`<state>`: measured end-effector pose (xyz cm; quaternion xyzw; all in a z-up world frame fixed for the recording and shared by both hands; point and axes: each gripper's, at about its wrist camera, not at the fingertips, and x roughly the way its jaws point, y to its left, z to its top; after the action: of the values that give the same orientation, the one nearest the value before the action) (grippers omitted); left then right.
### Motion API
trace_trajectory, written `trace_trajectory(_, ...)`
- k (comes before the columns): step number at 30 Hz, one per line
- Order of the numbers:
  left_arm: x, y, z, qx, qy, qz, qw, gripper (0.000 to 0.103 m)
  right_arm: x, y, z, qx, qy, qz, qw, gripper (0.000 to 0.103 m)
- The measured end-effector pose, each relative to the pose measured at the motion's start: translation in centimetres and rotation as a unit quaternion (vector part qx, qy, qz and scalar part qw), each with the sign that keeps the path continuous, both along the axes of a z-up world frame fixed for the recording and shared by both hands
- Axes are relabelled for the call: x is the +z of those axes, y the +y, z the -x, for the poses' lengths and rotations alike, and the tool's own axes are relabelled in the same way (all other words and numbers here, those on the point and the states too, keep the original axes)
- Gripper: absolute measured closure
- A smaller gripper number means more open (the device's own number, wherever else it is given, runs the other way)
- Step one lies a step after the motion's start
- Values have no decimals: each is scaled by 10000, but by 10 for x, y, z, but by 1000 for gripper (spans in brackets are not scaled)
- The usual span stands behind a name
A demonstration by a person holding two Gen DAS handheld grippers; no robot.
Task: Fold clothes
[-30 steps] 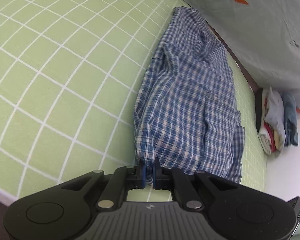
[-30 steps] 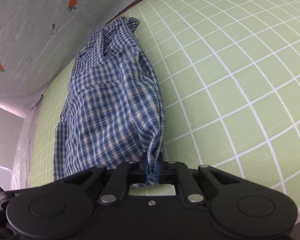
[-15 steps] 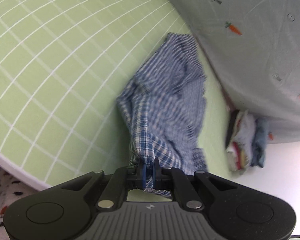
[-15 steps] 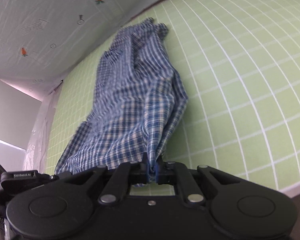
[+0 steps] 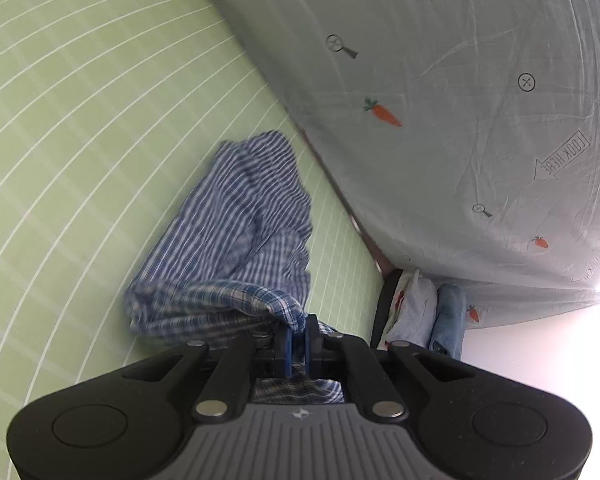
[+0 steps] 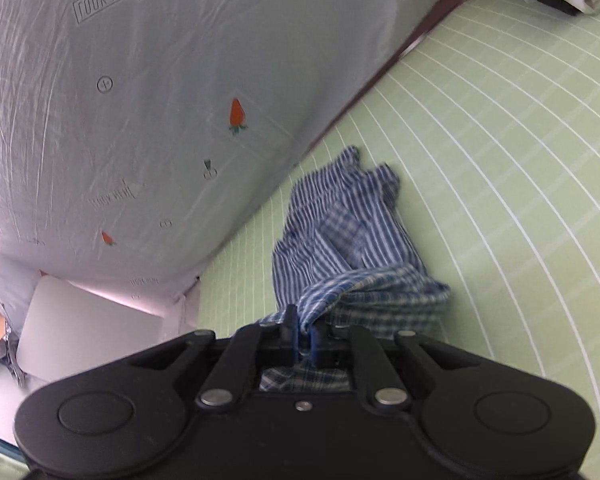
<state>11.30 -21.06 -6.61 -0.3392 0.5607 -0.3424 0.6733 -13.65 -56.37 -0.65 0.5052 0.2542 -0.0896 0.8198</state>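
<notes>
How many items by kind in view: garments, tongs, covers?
Plaid shirt: 1
Stacked clothes: 1 pile, count inside unclear
Tongs: 2, left and right, both shut on the shirt
Green grid mat: 1
Carrot-print sheet: 1
Total: 6

Soft woven plaid shirt [image 5: 236, 236], matt green sheet [image 5: 80, 128]

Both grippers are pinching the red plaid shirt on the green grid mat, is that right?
Not quite: the plaid shirt is blue and white, not red, as both wrist views show. The left gripper and right gripper are indeed both pinching it on the green grid mat.
</notes>
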Motion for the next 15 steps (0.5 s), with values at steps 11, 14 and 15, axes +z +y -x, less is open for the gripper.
trace_trajectory(11, -10, -98, -145, 27, -214, -13, 9998, 95, -15, -78, -132, -131, -124, -105, 9998, 97)
trace_trajectory(14, -28, -125, -185, 278, -382, -630, 9969, 57, -37, -106, -177, -383, -57, -300, 9988, 83)
trace_trajectory(15, -32, -130, -192, 331, -468, -883, 9944, 35, -41, -111, -189, -524, 52, -224, 9984, 60)
